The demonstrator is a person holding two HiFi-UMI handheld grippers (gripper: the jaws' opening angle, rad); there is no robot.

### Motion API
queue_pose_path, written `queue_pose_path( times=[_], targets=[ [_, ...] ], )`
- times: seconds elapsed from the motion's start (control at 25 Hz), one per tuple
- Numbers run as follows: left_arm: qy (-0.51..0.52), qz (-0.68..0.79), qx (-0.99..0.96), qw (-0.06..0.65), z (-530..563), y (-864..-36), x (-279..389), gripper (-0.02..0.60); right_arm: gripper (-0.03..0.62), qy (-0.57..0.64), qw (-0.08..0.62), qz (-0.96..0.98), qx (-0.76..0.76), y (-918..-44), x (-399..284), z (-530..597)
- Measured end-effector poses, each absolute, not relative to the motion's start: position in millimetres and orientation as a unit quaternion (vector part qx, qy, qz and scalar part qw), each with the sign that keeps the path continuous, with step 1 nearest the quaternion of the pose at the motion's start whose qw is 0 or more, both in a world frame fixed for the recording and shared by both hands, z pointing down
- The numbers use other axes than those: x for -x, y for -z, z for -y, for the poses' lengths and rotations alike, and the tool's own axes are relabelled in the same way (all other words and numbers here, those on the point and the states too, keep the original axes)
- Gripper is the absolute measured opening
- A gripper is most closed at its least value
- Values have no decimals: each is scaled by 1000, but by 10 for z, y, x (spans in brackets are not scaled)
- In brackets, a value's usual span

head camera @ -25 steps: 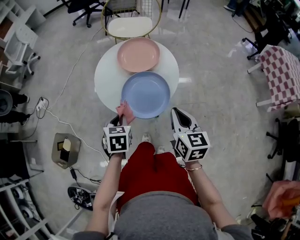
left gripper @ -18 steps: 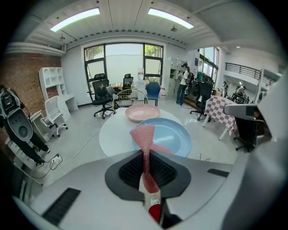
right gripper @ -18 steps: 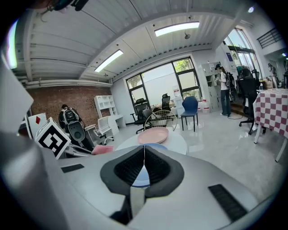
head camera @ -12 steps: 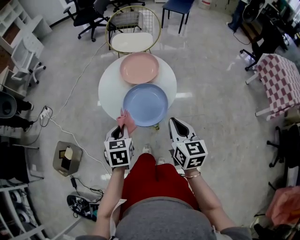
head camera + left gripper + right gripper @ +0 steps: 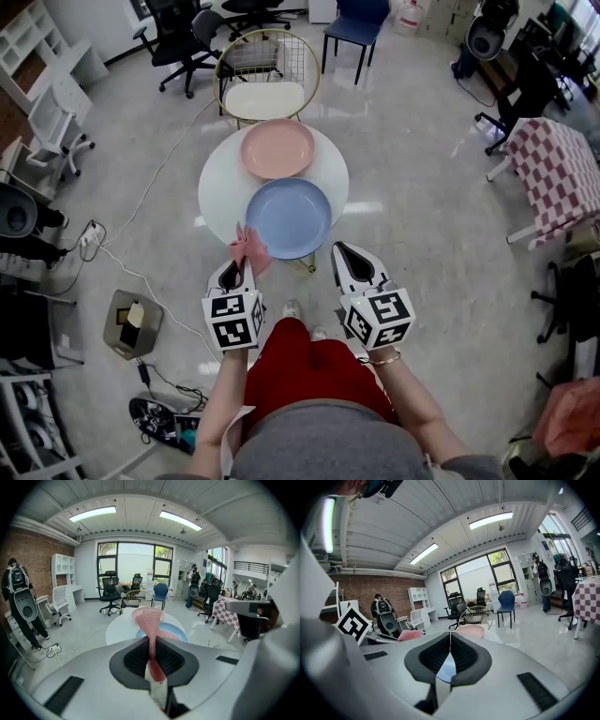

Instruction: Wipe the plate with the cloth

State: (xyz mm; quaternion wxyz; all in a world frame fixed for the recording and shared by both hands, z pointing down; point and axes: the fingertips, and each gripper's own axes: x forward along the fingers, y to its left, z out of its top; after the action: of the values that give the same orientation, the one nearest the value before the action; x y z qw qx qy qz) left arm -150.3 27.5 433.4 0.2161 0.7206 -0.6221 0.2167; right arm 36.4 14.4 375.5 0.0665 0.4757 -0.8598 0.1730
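Grey polished office floor surrounds a small round white desk [image 5: 214, 187] carrying two plates. The blue plate [image 5: 288, 217] lies flat on the side nearer the person. Its near rim sits at or slightly past the desk's edge, and the head view does not settle whether it overhangs. The cloth [image 5: 248, 246], pink and bunched, is at the blue plate's near-left rim, and contact with that rim cannot be told. The left claw [image 5: 234, 267] is clamped on the cloth, which is pinched narrow between the jaws and fans out ahead of them. The right claw [image 5: 343, 253] has its jaws together with nothing between them and is held just off the blue plate's near-right rim, apart from it. The pink plate [image 5: 277, 148] lies just beyond the blue plate, their rims touching or nearly so. A wire-backed chair [image 5: 264, 66] stands farther beyond it.

Hazards, as judged:
1. Nothing steadies the blue plate, so a wiping stroke may push it into the pink plate or swing it round.
2. Downward pressure on the near rim could tip the plate off the desk if it does overhang.
3. Only a narrow fold is gripped, so drag across the plate may pull the cloth free.
4. The task names one plate but two are present, so the wrong one may be wiped.
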Motion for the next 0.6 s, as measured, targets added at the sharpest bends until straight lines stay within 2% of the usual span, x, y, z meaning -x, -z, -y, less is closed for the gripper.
queue_pose_path(
  times=[0.6],
  targets=[
    [-156, 622, -753, 150, -579, -3799, 1372, 34, 29, -141, 39, 874, -463, -3407, -403, -442]
  ],
)
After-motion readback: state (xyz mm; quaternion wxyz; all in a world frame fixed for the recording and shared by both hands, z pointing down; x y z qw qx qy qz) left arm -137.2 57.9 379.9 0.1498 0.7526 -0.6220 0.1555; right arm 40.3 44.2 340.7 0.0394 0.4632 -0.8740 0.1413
